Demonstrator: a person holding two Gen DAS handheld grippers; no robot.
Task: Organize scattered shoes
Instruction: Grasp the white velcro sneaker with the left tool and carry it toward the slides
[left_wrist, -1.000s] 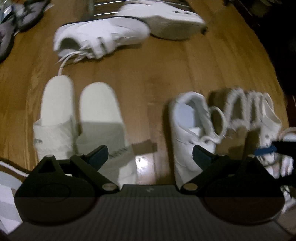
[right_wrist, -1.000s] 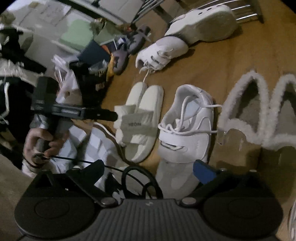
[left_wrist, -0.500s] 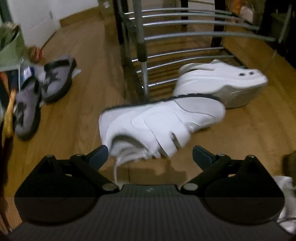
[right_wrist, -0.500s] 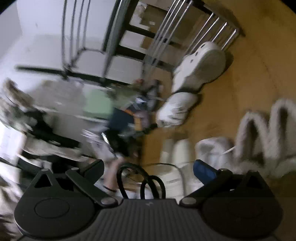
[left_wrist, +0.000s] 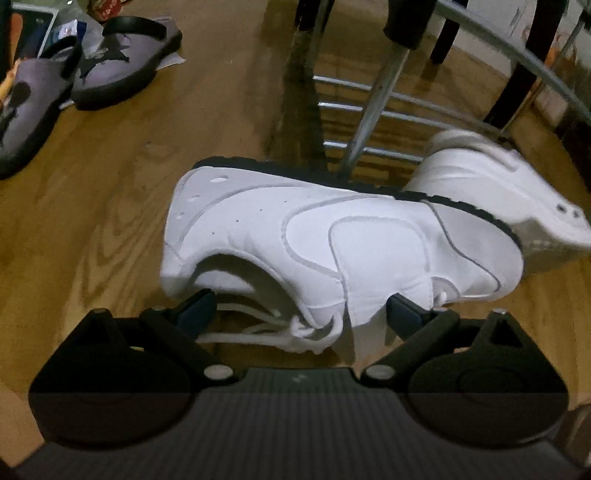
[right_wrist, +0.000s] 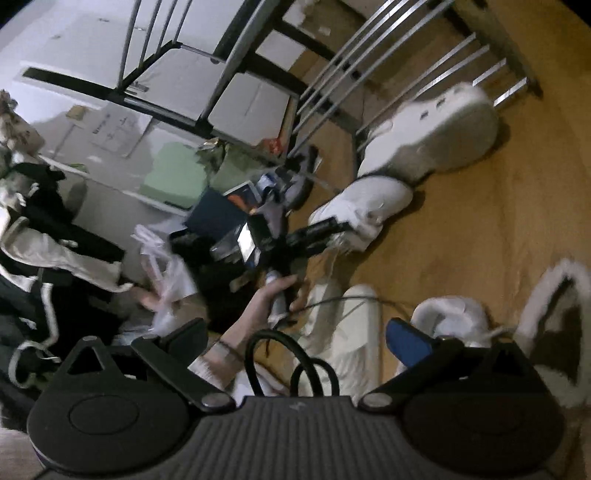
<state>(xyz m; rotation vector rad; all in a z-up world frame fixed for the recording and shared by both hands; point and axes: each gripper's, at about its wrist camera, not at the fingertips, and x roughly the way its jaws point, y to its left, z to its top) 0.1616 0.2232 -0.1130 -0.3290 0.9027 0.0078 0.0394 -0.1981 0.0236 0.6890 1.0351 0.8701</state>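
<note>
Now left gripper (left_wrist: 299, 314) closing around smooth white leather sneaker (left_wrist: 332, 243); right gripper (right_wrist: 299, 339) open.

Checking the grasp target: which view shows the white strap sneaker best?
The left wrist view: the white strap sneaker fills the centre, lying on its side between the closing left gripper jaws. The right wrist view shows it small, blurred, partly hidden.

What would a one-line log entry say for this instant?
left hand-held gripper: closing around white sneaker | right hand-held gripper: open, empty | rack: behind sneaker
</note>
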